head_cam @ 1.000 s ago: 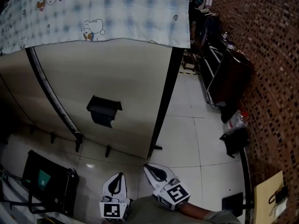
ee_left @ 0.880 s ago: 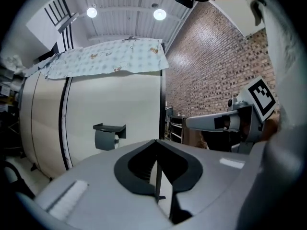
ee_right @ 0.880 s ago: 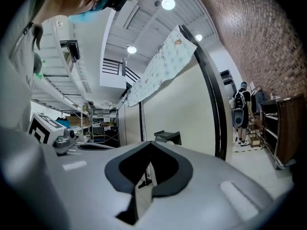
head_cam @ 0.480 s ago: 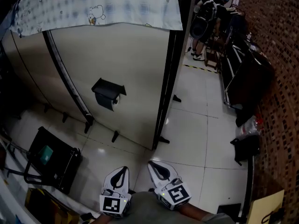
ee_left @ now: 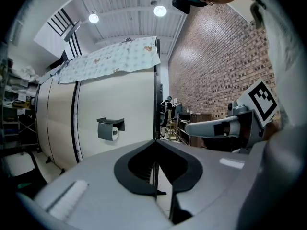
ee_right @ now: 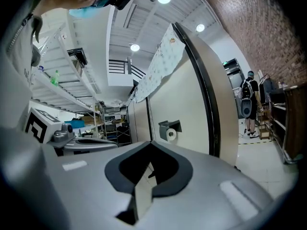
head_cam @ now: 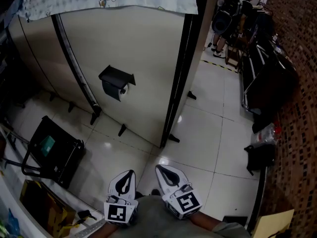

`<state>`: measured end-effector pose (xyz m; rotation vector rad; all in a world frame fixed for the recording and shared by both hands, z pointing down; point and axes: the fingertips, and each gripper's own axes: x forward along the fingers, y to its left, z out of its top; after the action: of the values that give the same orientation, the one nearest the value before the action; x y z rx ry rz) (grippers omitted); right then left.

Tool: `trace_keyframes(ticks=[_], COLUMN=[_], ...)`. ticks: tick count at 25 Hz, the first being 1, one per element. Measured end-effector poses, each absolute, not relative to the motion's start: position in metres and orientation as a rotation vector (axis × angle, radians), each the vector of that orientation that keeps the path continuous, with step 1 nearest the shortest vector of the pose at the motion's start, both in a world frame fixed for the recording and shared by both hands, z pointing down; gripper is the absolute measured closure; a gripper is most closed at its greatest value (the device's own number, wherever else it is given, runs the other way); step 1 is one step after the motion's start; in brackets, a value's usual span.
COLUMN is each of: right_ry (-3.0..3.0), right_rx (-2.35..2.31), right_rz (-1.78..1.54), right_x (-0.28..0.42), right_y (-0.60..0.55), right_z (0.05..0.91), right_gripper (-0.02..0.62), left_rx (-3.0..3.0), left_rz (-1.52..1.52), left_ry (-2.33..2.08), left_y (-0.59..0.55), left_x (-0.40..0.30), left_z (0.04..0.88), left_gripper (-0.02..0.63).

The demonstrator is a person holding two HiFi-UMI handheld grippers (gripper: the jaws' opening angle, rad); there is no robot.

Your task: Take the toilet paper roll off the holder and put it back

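Observation:
A black holder (head_cam: 116, 76) hangs on the beige partition wall (head_cam: 148, 58), with the white toilet paper roll (head_cam: 123, 89) sitting under its lid. The roll also shows small and far off in the left gripper view (ee_left: 114, 133) and the right gripper view (ee_right: 170, 134). My left gripper (head_cam: 126, 179) and right gripper (head_cam: 164, 171) are both shut and hold nothing. They sit side by side at the bottom of the head view, well short of the holder, their tips pointing toward the wall.
A black cart (head_cam: 52, 152) stands on the tiled floor at lower left. The partition's dark end post (head_cam: 179, 73) runs down the middle. At upper right a person (head_cam: 222, 19) with a backpack stands near dark cabinets (head_cam: 262, 78) along the brick wall (head_cam: 297, 58). A black bag (head_cam: 257, 155) lies on the floor at right.
The head view has shifted, so the holder and wall sit higher and a little further right in the picture, and the roll now shows. Both grippers stayed shut at the bottom.

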<state>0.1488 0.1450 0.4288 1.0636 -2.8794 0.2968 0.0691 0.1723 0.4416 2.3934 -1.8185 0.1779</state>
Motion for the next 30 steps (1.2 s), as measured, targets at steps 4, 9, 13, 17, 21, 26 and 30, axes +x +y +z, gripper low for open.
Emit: trace_keyframes(ticks=[4, 9, 13, 17, 21, 26, 30], right_ry=[-2.883, -2.885, -2.885, -2.894, -2.887, -2.881, -2.876], right_rx=[1.05, 1.05, 1.061, 1.079, 1.077, 1.065, 1.047], right_rz=[0.305, 0.313, 0.303, 0.272, 0.267, 0.269, 0.255], right_x=[0.152, 0.156, 0.158, 0.158, 0.153, 0.147, 0.144], right_y=[0.147, 0.15, 0.155, 0.153, 0.152, 0.153, 0.152], right_z=[0.429, 0.427, 0.424, 0.422, 0.426, 0.429, 0.431], right_gripper=[0.595, 0.595, 0.595, 0.595, 0.595, 0.595, 0.595], left_rx=[2.394, 2.411, 2.426, 2.439, 2.403, 2.38, 2.365], left_rz=[0.184, 0.191, 0.205, 0.17, 0.157, 0.152, 0.148], left_ry=[-1.817, -1.803, -1.799, -1.819, -1.838, -1.862, -1.881], left_y=[0.171, 0.172, 0.174, 0.173, 0.174, 0.177, 0.177], left_x=[0.076, 0.083, 0.085, 0.083, 0.075, 0.067, 0.063], left_z=[0.442, 0.44, 0.437, 0.434, 0.436, 0.437, 0.437], left_gripper=[0.6, 0.6, 0.6, 0.6, 0.6, 0.6, 0.6])
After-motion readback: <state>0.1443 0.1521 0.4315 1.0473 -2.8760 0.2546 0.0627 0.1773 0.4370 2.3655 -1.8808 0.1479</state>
